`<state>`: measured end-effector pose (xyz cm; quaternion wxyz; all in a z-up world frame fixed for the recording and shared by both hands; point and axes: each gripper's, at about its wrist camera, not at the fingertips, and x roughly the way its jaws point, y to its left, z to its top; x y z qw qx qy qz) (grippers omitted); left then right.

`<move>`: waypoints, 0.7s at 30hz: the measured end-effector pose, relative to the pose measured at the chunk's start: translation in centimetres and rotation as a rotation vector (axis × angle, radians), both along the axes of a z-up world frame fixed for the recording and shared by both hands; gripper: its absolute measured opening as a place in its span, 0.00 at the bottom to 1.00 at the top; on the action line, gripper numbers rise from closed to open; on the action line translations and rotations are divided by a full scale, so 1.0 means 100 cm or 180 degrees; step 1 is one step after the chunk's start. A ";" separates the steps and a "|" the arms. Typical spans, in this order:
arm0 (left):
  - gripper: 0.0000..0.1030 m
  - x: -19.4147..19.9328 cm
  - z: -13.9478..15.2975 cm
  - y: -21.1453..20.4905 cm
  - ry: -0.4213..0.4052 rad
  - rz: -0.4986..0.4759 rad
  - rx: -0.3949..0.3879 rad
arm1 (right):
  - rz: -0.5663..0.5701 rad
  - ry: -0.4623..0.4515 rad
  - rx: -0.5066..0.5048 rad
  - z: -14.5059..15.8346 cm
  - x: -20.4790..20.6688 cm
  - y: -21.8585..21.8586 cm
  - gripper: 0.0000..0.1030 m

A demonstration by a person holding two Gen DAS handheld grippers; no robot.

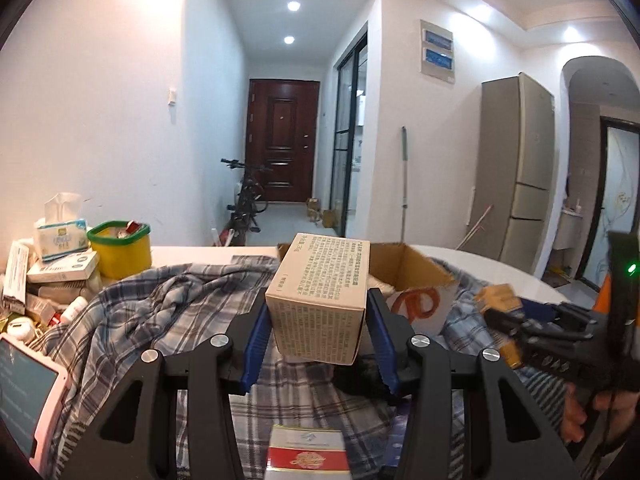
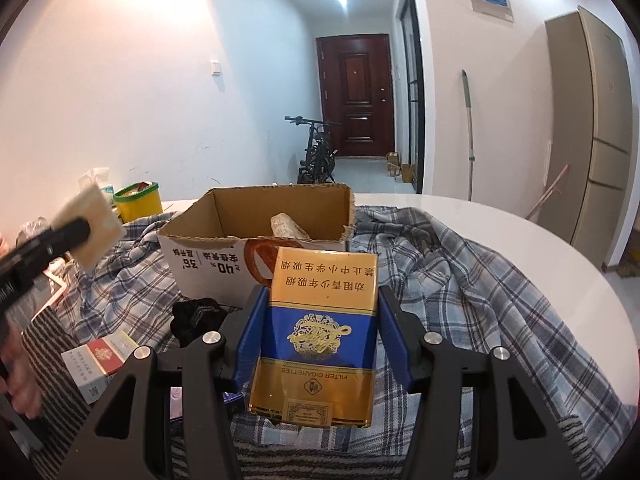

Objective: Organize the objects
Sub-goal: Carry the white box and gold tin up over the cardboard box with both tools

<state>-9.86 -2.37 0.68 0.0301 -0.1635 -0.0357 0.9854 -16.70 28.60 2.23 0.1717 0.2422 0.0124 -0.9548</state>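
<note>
My left gripper (image 1: pixel 318 316) is shut on a small beige box (image 1: pixel 320 292) printed with fine text, held above the plaid cloth just short of the open cardboard box (image 1: pixel 416 276). In the right wrist view that beige box (image 2: pixel 94 228) shows at far left in the left gripper. My right gripper (image 2: pixel 318 332) is shut on a gold and blue cigarette pack (image 2: pixel 320 332), held in front of the cardboard box (image 2: pixel 256 236). A pale wrapped item (image 2: pixel 286 226) lies inside the box. In the left wrist view the right gripper (image 1: pixel 520 324) comes in from the right with the gold pack.
A plaid cloth (image 2: pixel 460 280) covers the white table (image 2: pixel 560 248). On it lie a red and white cigarette pack (image 2: pixel 100 364), another red pack (image 1: pixel 306 452) and a black object (image 2: pixel 196 316). A yellow tub (image 1: pixel 120 250), tissue pack (image 1: pixel 60 232) and small boxes stand at left.
</note>
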 end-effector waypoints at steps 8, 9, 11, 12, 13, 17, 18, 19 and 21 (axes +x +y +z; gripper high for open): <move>0.47 0.011 0.042 0.013 0.0114 -0.0273 -0.0103 | 0.0138 0.0343 0.0124 0.041 0.021 -0.008 0.51; 0.47 0.011 0.048 0.014 0.0133 -0.0285 -0.0093 | 0.0174 0.0421 0.0138 0.051 0.025 -0.009 0.51; 0.47 0.011 0.064 0.016 0.0223 -0.0260 -0.0102 | 0.0241 0.0588 0.0130 0.074 0.034 -0.012 0.51; 0.47 0.011 0.072 0.017 0.0285 -0.0250 -0.0118 | 0.0262 0.0693 0.0124 0.088 0.037 -0.013 0.51; 0.47 0.011 0.083 0.018 0.0372 -0.0231 -0.0130 | 0.0259 0.0794 0.0125 0.101 0.040 -0.015 0.51; 0.47 0.011 0.125 0.021 0.0695 -0.0230 -0.0068 | -0.0045 0.1131 0.0100 0.148 0.038 -0.031 0.51; 0.47 0.011 0.137 0.021 0.0780 -0.0199 -0.0032 | -0.0028 0.1166 0.0042 0.157 0.035 -0.035 0.51; 0.47 0.011 0.148 0.019 0.0857 -0.0181 0.0039 | 0.0010 0.1177 -0.0011 0.165 0.032 -0.039 0.51; 0.47 0.012 0.167 0.013 0.0981 -0.0199 0.0180 | 0.0063 0.1163 -0.0103 0.185 0.023 -0.048 0.51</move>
